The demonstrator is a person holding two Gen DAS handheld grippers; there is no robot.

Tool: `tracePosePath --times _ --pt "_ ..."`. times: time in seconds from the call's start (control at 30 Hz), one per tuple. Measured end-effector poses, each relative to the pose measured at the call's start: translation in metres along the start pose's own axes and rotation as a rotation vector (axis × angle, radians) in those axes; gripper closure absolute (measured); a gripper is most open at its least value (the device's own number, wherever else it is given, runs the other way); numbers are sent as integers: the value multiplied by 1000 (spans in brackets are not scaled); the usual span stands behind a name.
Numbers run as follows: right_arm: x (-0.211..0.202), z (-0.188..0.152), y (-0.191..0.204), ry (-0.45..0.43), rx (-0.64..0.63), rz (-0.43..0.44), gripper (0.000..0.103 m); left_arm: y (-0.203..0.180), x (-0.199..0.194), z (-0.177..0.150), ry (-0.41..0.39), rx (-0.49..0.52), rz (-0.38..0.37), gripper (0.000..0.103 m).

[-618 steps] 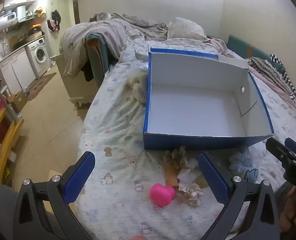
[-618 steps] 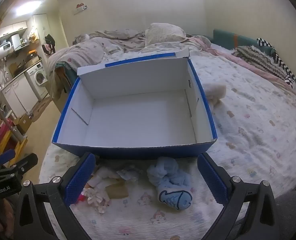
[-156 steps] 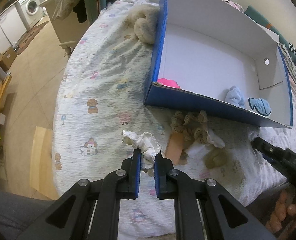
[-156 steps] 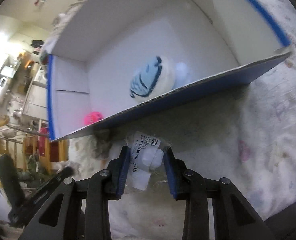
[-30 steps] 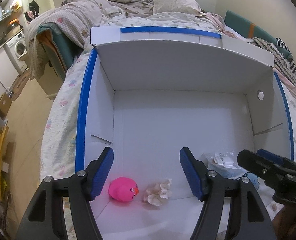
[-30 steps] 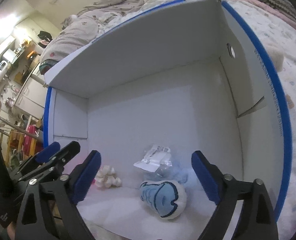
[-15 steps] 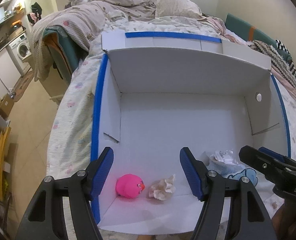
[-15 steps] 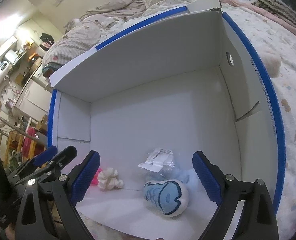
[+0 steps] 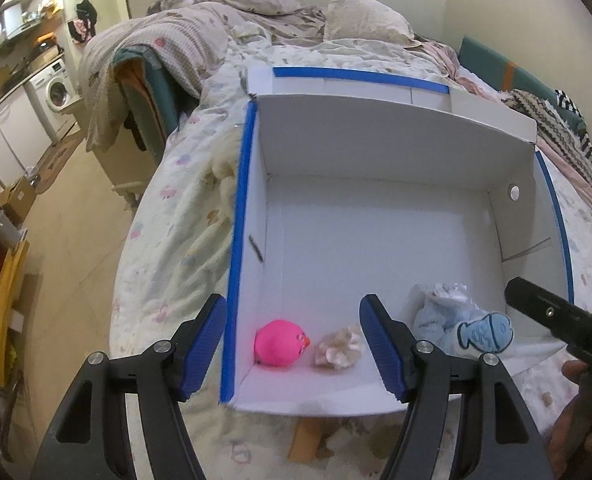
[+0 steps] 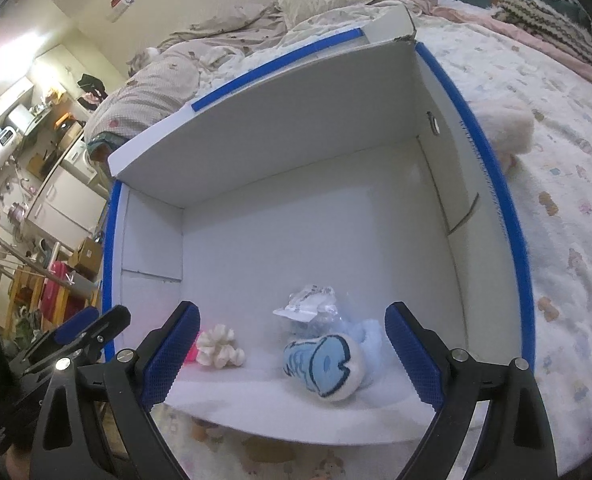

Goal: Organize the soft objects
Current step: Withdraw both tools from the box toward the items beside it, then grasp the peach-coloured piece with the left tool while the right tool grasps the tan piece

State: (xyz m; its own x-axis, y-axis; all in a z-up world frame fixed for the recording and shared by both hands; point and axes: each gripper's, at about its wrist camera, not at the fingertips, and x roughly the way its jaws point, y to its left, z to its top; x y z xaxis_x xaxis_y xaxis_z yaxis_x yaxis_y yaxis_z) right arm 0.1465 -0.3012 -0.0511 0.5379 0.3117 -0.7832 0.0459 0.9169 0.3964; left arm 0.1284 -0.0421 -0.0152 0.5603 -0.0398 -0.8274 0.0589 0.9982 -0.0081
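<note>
A white box with blue rims (image 9: 239, 216) (image 10: 508, 208) lies open on the bed. At its near wall lie a pink round toy (image 9: 277, 343) (image 10: 192, 354), a cream frilly piece (image 9: 339, 348) (image 10: 219, 347), a blue fish plush (image 9: 480, 331) (image 10: 323, 363) on pale blue cloth, and a clear packet (image 9: 450, 291) (image 10: 310, 304). My left gripper (image 9: 293, 344) is open and empty above the box's near left corner. My right gripper (image 10: 291, 354) is open and empty above the near wall, over the fish plush; it also shows in the left wrist view (image 9: 556, 320).
More soft pieces and a tan card (image 9: 308, 438) (image 10: 269, 454) lie on the bedsheet in front of the box. A fluffy cream item (image 10: 504, 128) lies right of the box, another (image 9: 225, 168) left of it. The bed edge and floor (image 9: 75, 240) are left.
Both grippers have drawn back and up from the box, staying open. More of the near wall and the sheet in front now shows.
</note>
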Motion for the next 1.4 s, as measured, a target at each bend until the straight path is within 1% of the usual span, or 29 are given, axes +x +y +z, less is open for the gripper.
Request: tracePosePath --times 0.3,0.53,1.0,1.17,1.27,1.4 --pt "-17 -13 7 -21 -49 -24 3 21 -19 -20 -4 -41 14 37" --pt "-23 -27 7 -20 -36 -22 3 37 -27 -37 9 -73 24 37" --pt "-39 -56 4 -21 -66 -40 3 61 -26 -63 47 -69 69 37" --pt "-35 -70 -1 30 -20 -7 3 71 -19 -66 79 -106 77 37" --pt "-28 -75 2 59 -27 -27 3 78 -11 -66 113 -145 67 37" --pt "-16 -79 4 101 -32 -62 3 85 6 -71 182 -169 59 37"
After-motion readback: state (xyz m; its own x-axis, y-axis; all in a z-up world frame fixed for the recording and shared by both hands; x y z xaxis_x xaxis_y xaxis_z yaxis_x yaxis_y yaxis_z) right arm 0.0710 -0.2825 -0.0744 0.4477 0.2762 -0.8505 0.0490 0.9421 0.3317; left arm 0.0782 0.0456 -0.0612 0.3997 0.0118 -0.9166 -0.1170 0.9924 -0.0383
